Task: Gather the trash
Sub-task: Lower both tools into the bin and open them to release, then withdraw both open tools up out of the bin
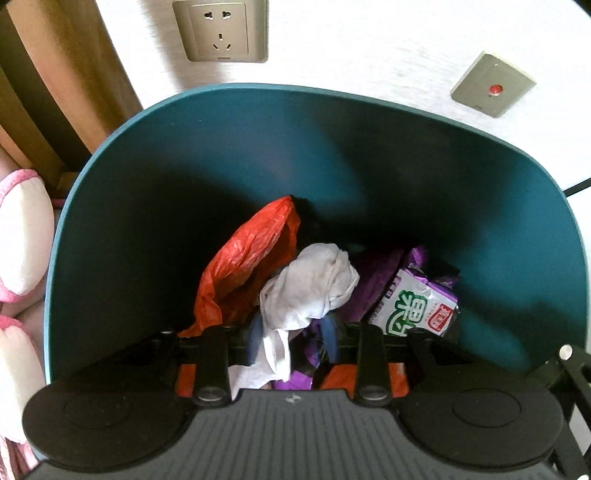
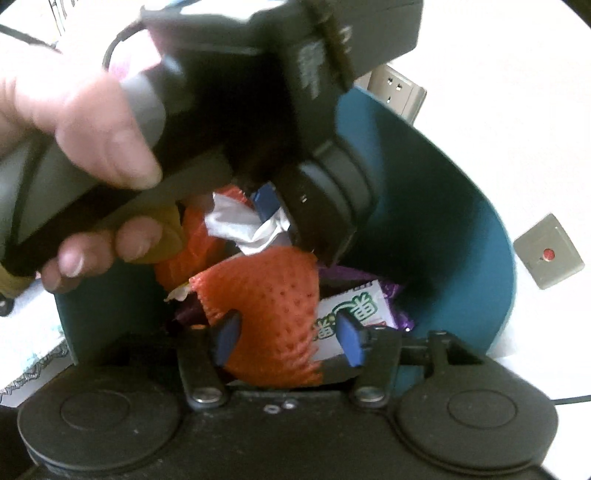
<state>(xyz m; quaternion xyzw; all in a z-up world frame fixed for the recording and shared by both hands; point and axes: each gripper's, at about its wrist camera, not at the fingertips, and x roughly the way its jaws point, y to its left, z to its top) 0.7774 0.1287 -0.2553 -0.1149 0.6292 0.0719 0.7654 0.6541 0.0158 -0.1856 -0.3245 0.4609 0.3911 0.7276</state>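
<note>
A teal waste bin (image 1: 406, 147) (image 2: 447, 236) stands against a white wall, and both grippers point down into it. My left gripper (image 1: 292, 338) is open, with a crumpled white tissue (image 1: 310, 288) (image 2: 240, 229) loose between its blue pads. My right gripper (image 2: 288, 339) is open too. An orange foam net (image 2: 266, 306) lies between its pads, near the left one and apart from the right one. In the bin lie a red plastic bag (image 1: 247, 266), purple wrappers (image 1: 373, 280) and a white-and-green snack packet (image 1: 417, 306) (image 2: 354, 310). A hand (image 2: 92, 122) holds the left gripper's housing (image 2: 258, 92).
A wall socket (image 1: 220, 29) and a switch plate with a red button (image 1: 493, 85) sit on the wall behind the bin. Wooden furniture (image 1: 44, 74) and a pink-and-white soft thing (image 1: 22, 236) are at the bin's left. A black cable (image 1: 576, 186) runs at its right.
</note>
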